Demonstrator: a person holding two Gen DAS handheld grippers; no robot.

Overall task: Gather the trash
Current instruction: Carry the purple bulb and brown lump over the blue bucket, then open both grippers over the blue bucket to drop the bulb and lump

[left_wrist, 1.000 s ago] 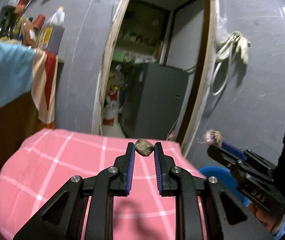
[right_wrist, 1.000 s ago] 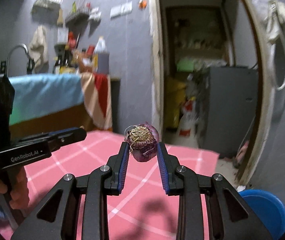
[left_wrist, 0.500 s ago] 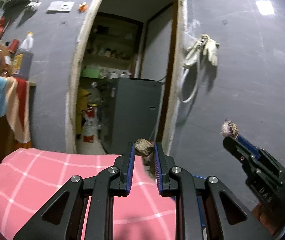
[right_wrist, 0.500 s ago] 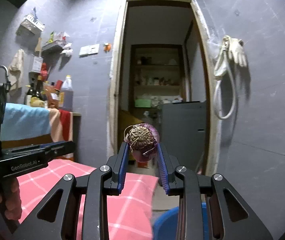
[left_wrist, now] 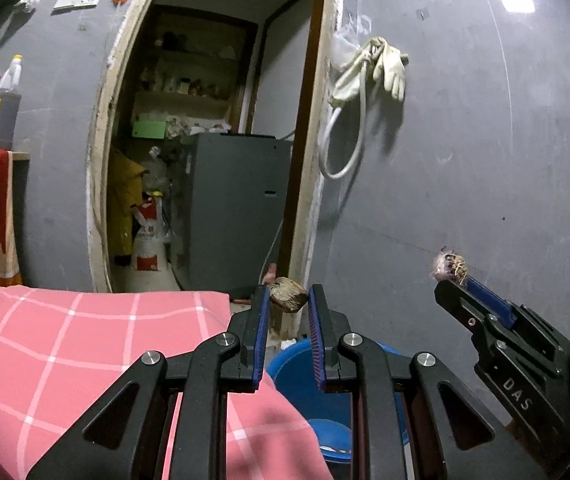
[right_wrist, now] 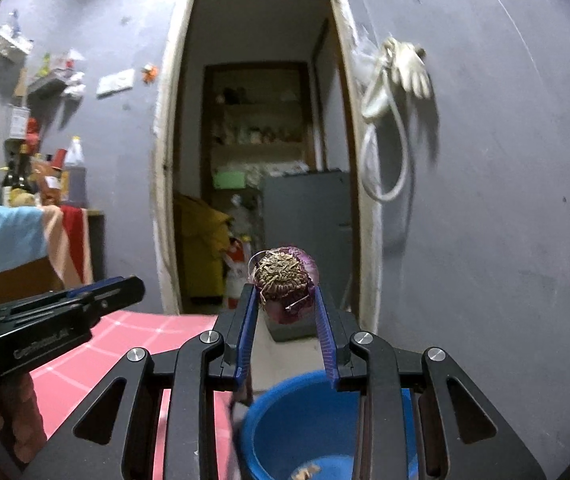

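At the far left a counter draped in a blue and red cloth (right_wrist: 37, 236) carries a cluster of bottles (right_wrist: 73, 176), with a small shelf (right_wrist: 51, 80) on the grey wall above them. In front of it lies the pink checked tablecloth (left_wrist: 85, 360), its edge falling away just beside a blue bucket (right_wrist: 297, 428) that stands on the floor. The left gripper (left_wrist: 287, 302) reaches out level over that edge, its blue pads clenched on a small brown scrap (left_wrist: 289, 300) pinched right at the fingertips, above the bucket's near rim. In the right wrist view a hand (right_wrist: 9, 424) shows beneath that gripper's black body. Behind, an open doorway (left_wrist: 205, 140) gives onto a dim storeroom with shelves, a yellow bag (left_wrist: 123, 204) and a grey cabinet (left_wrist: 237, 208). To the right of the frame a pale glove (left_wrist: 389, 64) and a white hose loop (left_wrist: 345, 144) hang on the wall. The right gripper (right_wrist: 285, 292) is closed on a purple onion end (right_wrist: 287, 280), its dry root tuft facing the camera, held between the pad tips out over the bucket. Something pale lies at the bottom of the bucket; I cannot tell what it is. The two grippers are side by side, well apart, both pointing toward the wall and doorway.
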